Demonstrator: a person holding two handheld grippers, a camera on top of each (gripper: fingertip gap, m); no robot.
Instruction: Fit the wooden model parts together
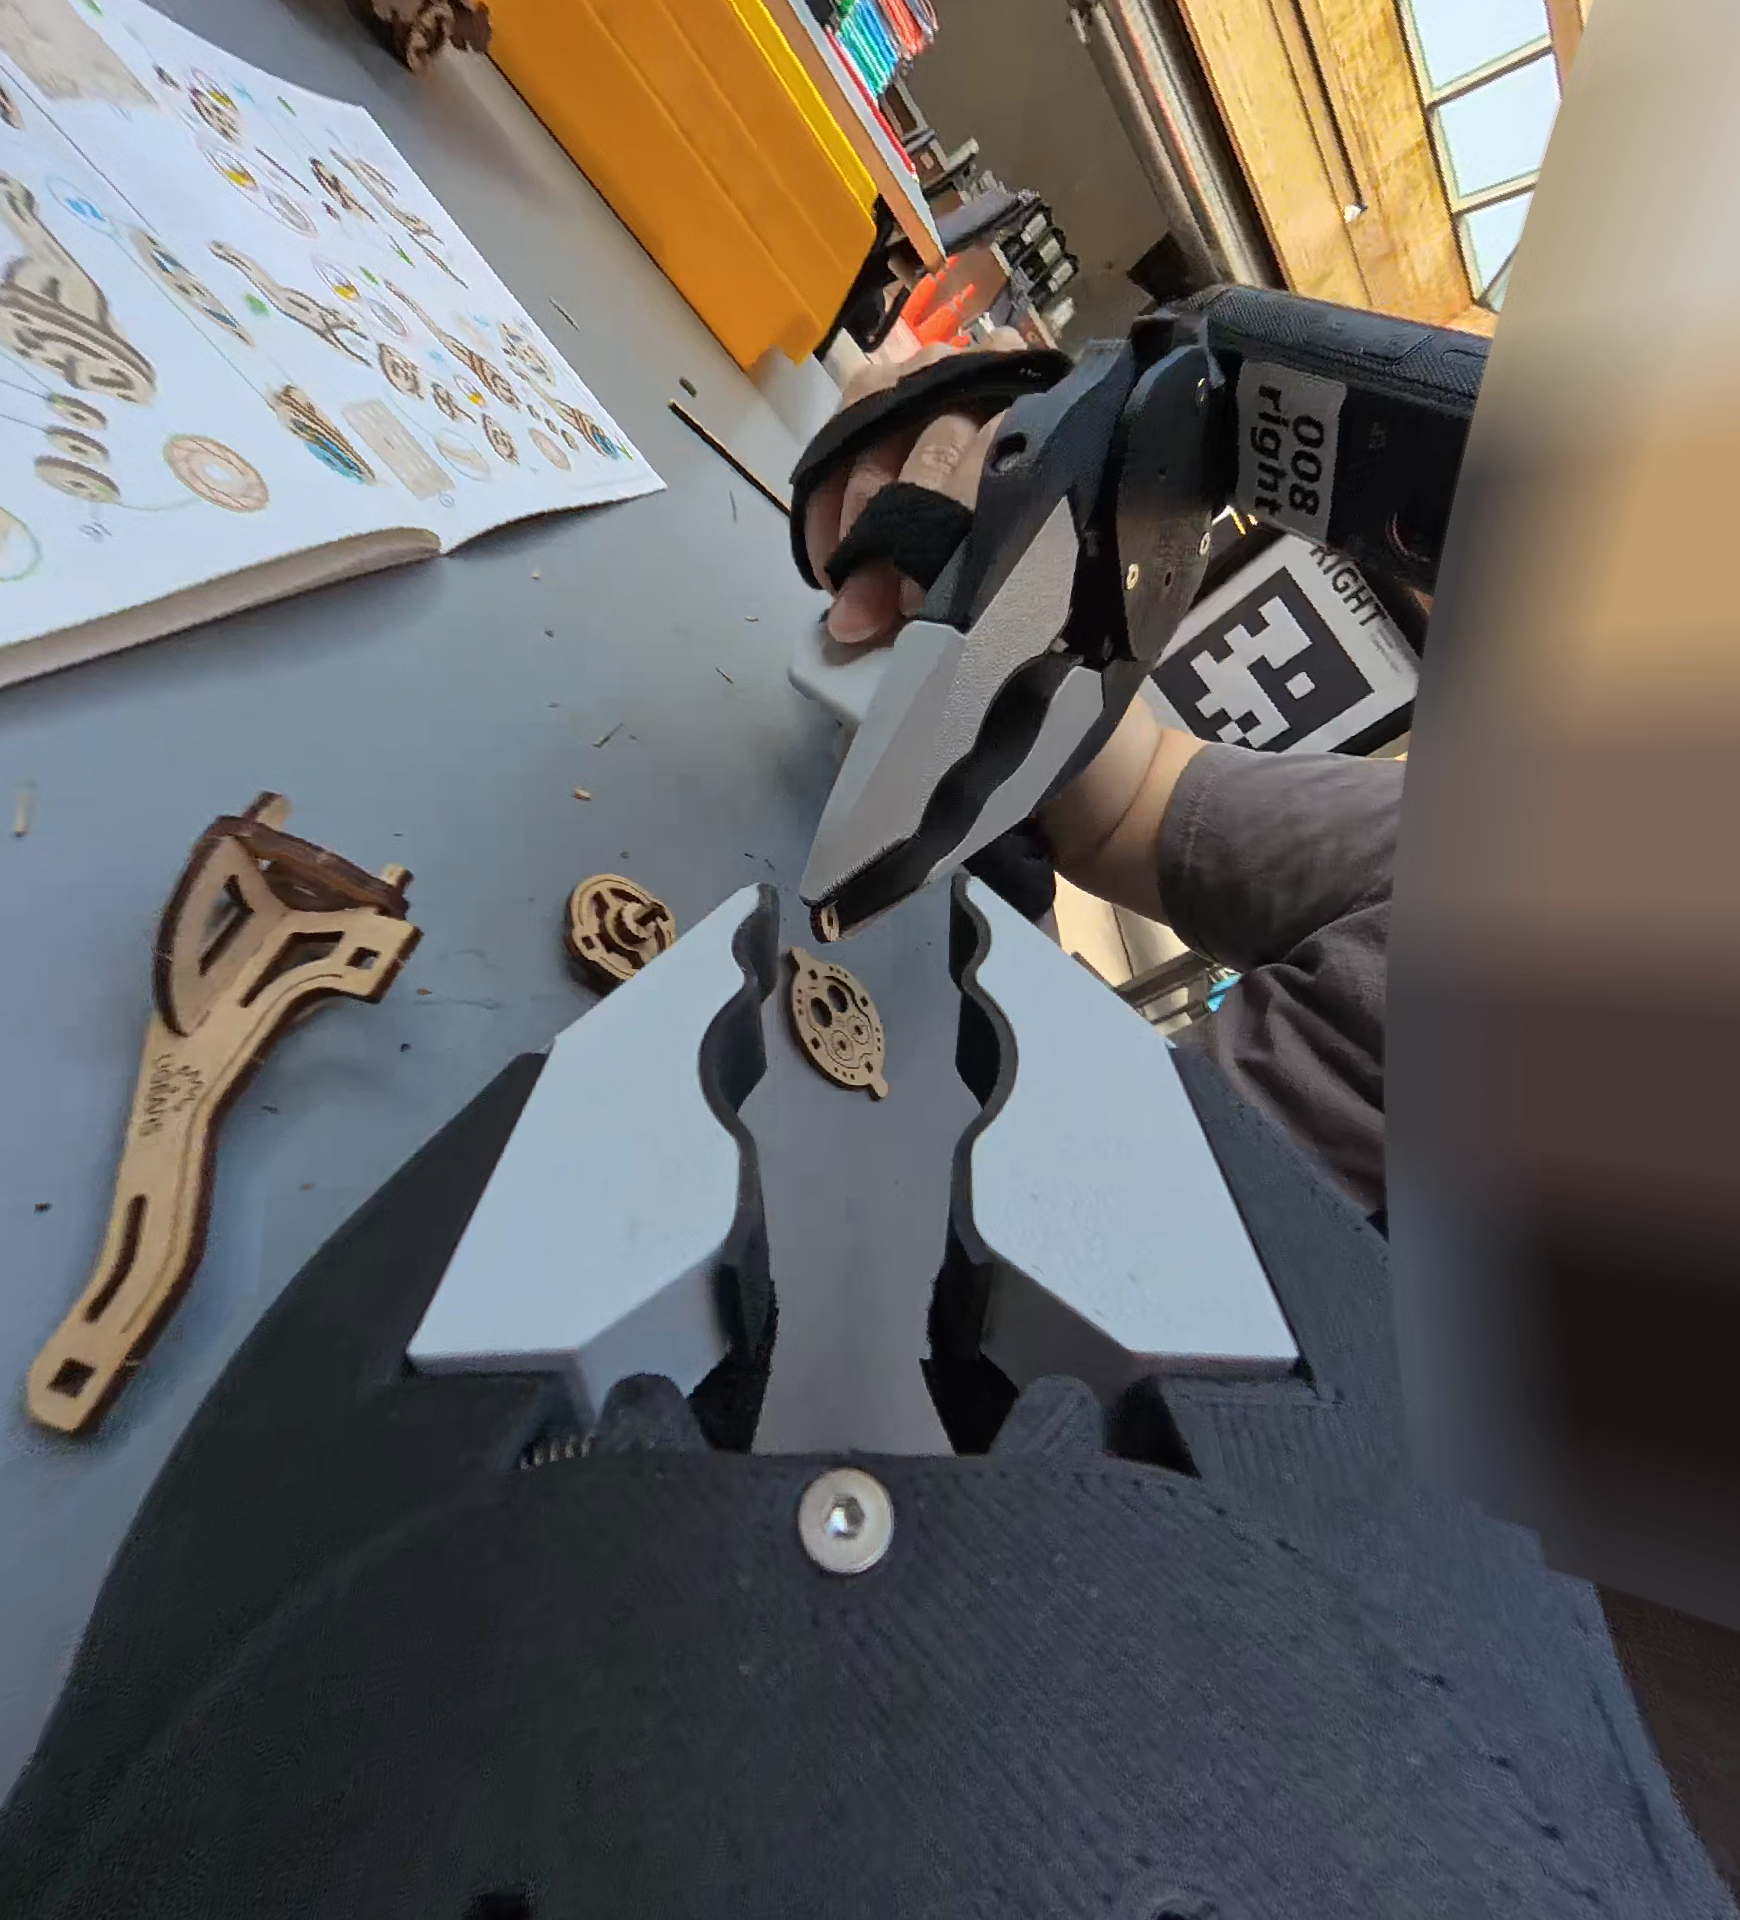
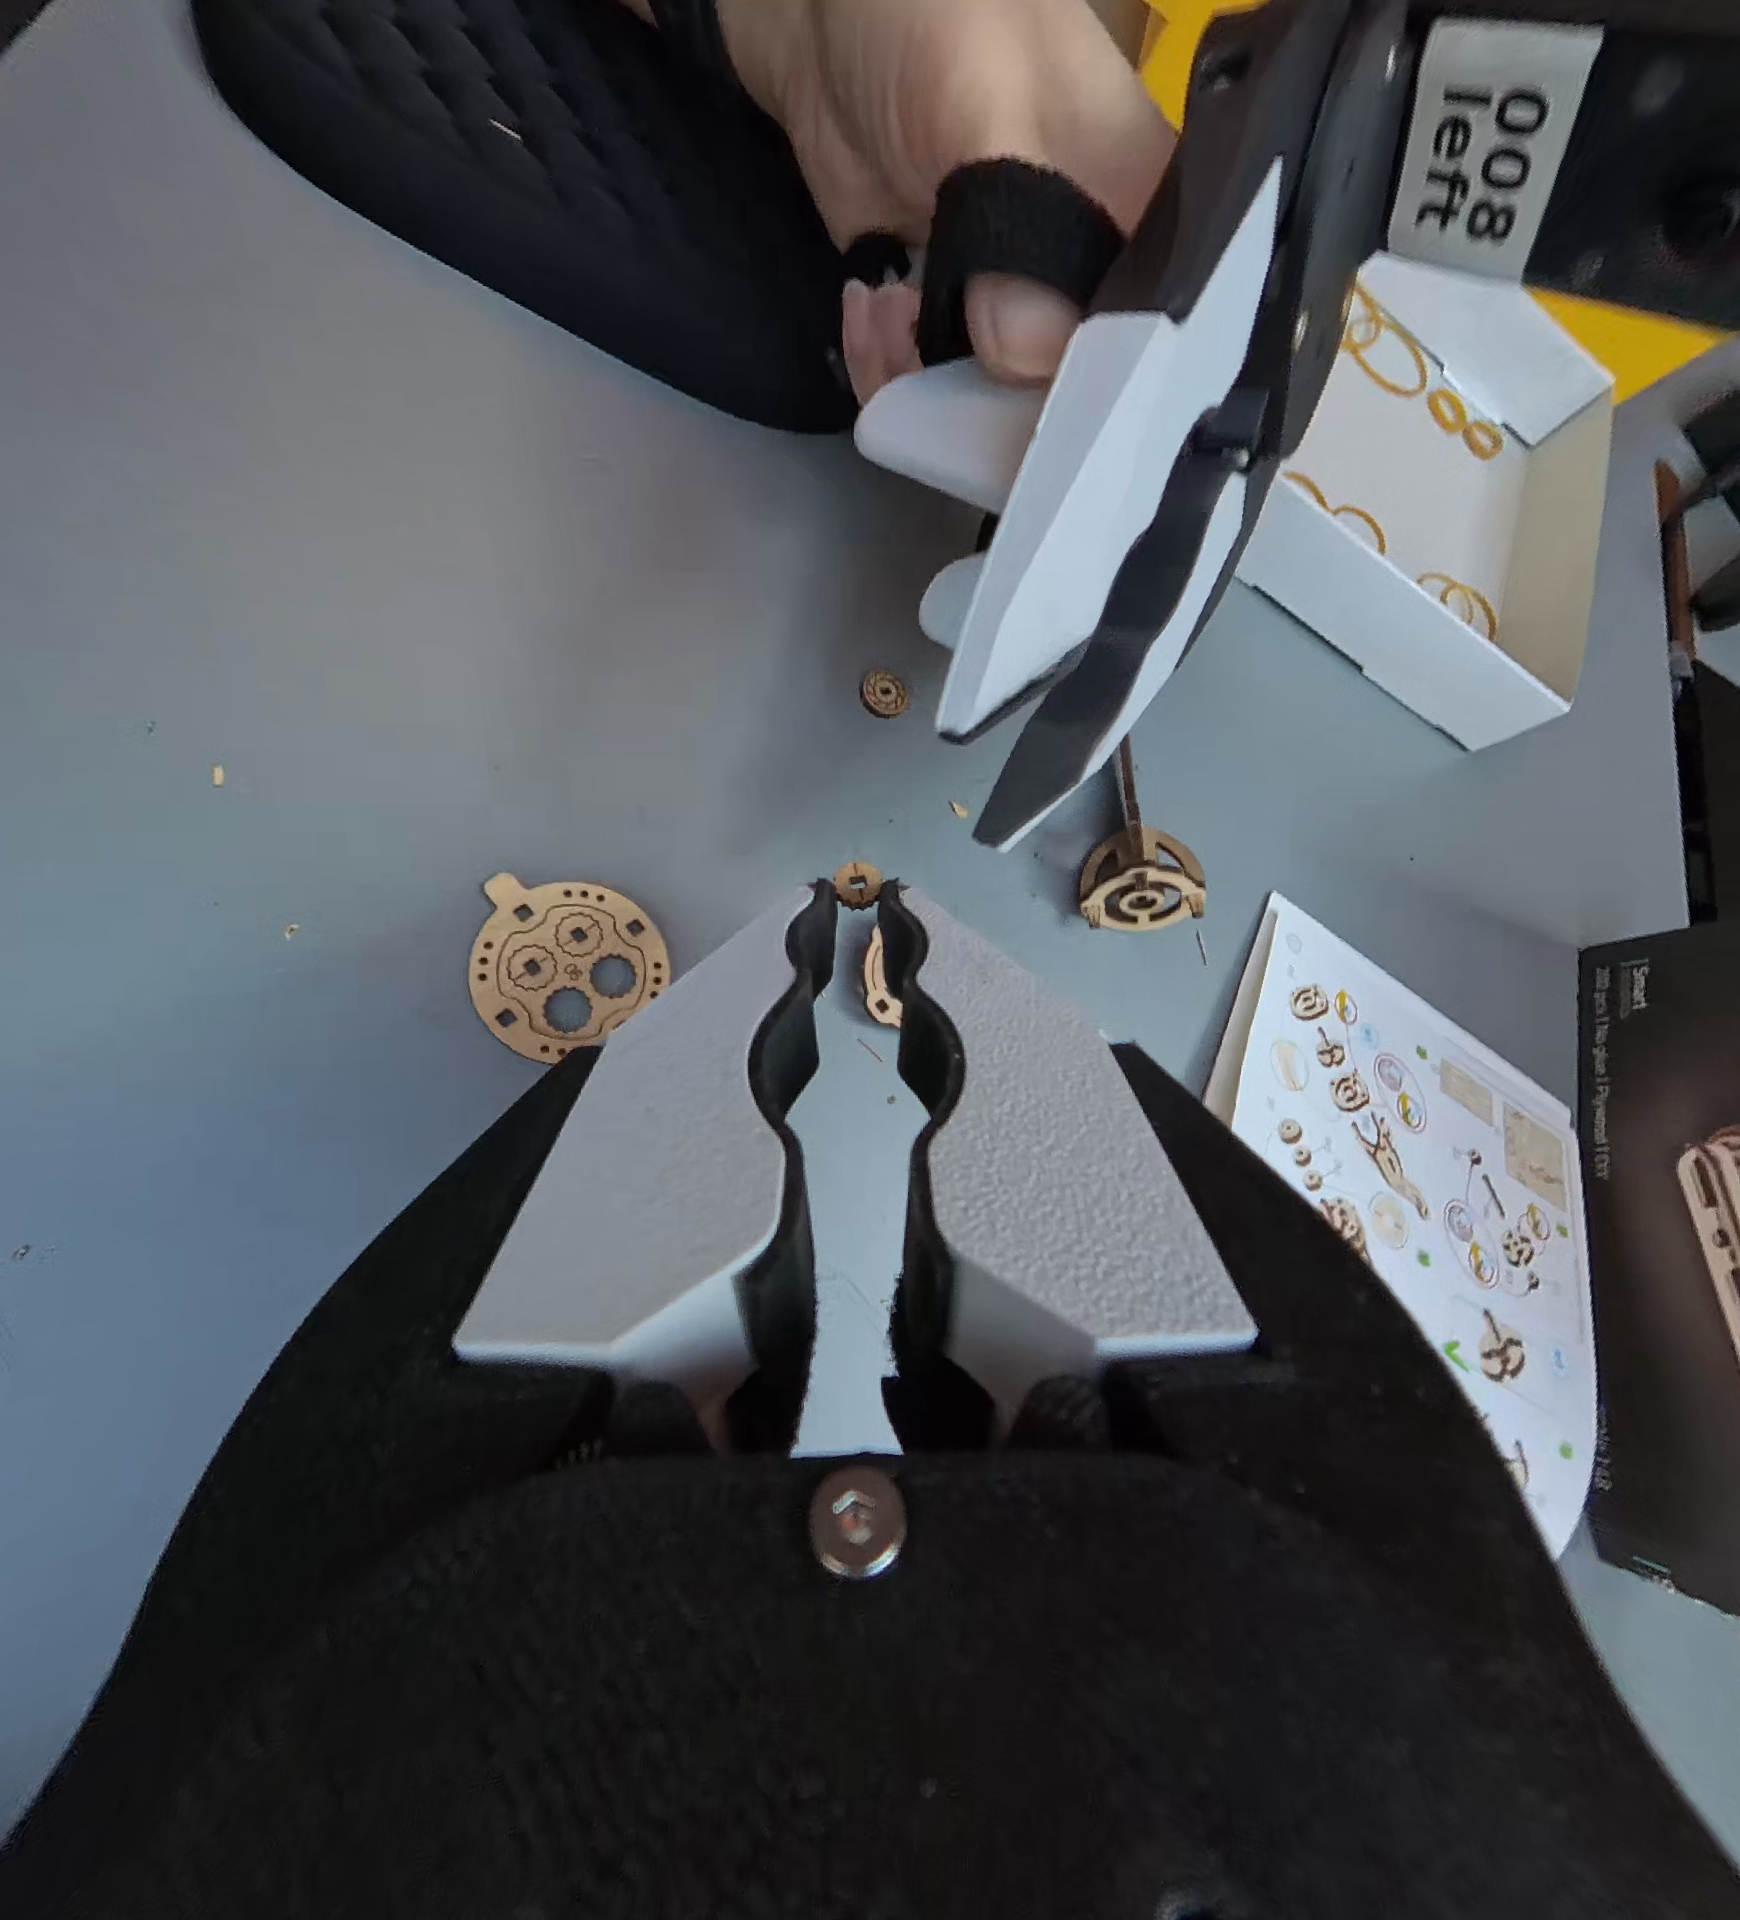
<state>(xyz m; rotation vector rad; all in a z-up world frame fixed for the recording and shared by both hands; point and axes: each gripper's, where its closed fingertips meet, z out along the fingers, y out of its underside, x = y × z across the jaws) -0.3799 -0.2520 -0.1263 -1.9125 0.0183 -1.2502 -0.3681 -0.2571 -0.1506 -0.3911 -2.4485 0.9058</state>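
Note:
My right gripper [image 2: 855, 896] is shut on a small wooden gear [image 2: 855, 883] and holds it at its fingertips just above the grey table [image 2: 222, 623]. In the left wrist view it [image 1: 826, 914] comes in from the upper right with the gear [image 1: 824, 923] at its tip. My left gripper [image 1: 861, 902] is open and empty, right in front of that tip. A flat round wooden plate with holes [image 1: 838, 1023] lies on the table between my left fingers; it also shows in the right wrist view [image 2: 567, 971]. My left gripper [image 2: 970, 784] hangs at the upper right there.
A handle-shaped wooden assembly [image 1: 211, 1039] and a small round assembly [image 1: 620, 928] lie to the left. An open instruction booklet [image 1: 222, 312] and yellow bins [image 1: 700, 156] lie beyond. A small wheel [image 2: 885, 693], a round assembly with a rod [image 2: 1141, 888], a white box [image 2: 1417, 499] and a black box [image 2: 1707, 1247] are nearby. The grippers are tip to tip, or close to it. The small wheel [image 2: 885, 693] lies around 8 cm away from my left fingertips.

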